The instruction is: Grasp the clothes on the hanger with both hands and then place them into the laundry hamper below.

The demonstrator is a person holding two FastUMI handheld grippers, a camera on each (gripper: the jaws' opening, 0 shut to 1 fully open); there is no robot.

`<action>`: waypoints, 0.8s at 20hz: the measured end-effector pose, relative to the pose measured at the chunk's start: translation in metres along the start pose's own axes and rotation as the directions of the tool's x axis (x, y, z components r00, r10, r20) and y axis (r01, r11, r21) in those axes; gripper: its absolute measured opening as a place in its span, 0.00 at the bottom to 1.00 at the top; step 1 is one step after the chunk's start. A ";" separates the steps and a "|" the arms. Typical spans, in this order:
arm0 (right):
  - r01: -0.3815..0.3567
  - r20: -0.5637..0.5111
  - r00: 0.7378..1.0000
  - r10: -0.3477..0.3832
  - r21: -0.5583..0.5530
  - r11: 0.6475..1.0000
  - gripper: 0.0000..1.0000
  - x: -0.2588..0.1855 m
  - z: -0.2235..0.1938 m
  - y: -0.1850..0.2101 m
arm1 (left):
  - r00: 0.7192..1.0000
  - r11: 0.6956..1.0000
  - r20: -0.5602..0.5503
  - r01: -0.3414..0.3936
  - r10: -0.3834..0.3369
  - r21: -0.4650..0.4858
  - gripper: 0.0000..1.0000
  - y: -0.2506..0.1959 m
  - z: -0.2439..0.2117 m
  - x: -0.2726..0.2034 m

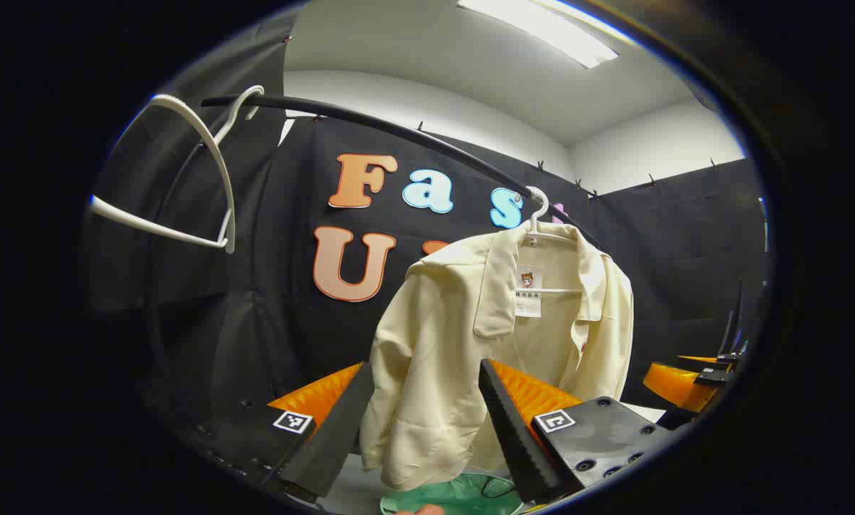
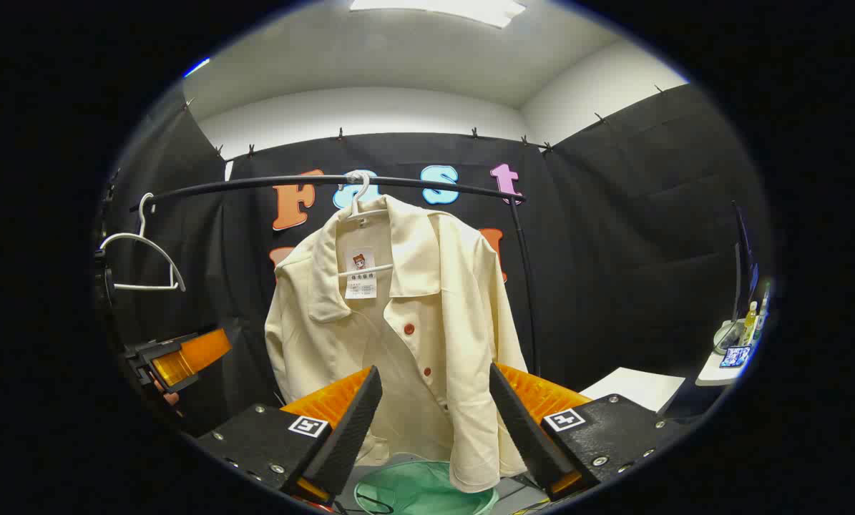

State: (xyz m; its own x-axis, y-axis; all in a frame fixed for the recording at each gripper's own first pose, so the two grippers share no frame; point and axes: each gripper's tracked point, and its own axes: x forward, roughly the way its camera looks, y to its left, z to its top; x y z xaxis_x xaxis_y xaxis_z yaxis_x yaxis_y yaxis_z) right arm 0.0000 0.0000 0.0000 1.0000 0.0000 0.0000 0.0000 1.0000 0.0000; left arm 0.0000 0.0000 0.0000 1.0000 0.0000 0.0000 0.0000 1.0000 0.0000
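A cream jacket (image 1: 470,336) (image 2: 398,315) with red buttons hangs on a white hanger (image 1: 538,214) (image 2: 359,197) from a black rail (image 1: 398,136) (image 2: 270,184). Below it sits a green laundry hamper (image 1: 456,497) (image 2: 416,486). My left gripper (image 1: 423,429) is open, its orange-and-black fingers framing the jacket's left sleeve from a short distance. My right gripper (image 2: 434,429) is open too, with the jacket's lower front and right sleeve between its fingers, farther off. The left gripper (image 2: 184,361) also appears at the left edge of the right gripper view, and the right gripper (image 1: 692,375) at the right edge of the left gripper view.
An empty white hanger (image 1: 184,172) (image 2: 141,257) hangs at the rail's left end. The rail's upright post (image 2: 527,286) stands just right of the jacket. A white table (image 2: 634,386) and a shelf with small bottles (image 2: 745,336) lie to the right.
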 end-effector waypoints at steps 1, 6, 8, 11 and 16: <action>0.000 -0.001 1.000 0.000 -0.001 1.000 0.94 0.000 -0.001 0.000 | 1.000 1.000 -0.001 -0.001 0.001 0.001 0.96 0.001 0.000 -0.001; -0.004 -0.003 1.000 0.004 -0.002 1.000 0.94 -0.003 0.000 0.001 | 1.000 1.000 -0.003 -0.001 0.001 -0.003 0.96 0.003 -0.001 -0.004; -0.009 -0.002 1.000 0.009 -0.004 1.000 0.94 -0.003 0.001 0.003 | 1.000 1.000 -0.002 0.000 0.000 -0.002 0.96 0.002 -0.001 -0.004; -0.010 0.004 1.000 0.010 -0.011 1.000 0.94 -0.003 0.002 0.005 | 1.000 1.000 0.004 0.000 0.000 -0.004 0.96 0.002 0.000 -0.003; -0.006 0.008 1.000 0.006 -0.011 1.000 0.94 -0.007 0.002 0.007 | 1.000 1.000 0.002 -0.008 0.008 -0.004 0.97 0.009 -0.002 -0.005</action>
State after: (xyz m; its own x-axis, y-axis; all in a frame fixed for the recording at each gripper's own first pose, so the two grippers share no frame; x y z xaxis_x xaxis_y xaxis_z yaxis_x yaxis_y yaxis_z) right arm -0.0066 0.0069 0.0019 0.9999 0.0061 0.0083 -0.0060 0.9999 -0.0110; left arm -0.0047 0.0086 -0.0018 1.0000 0.0082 0.0025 -0.0082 1.0000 -0.0040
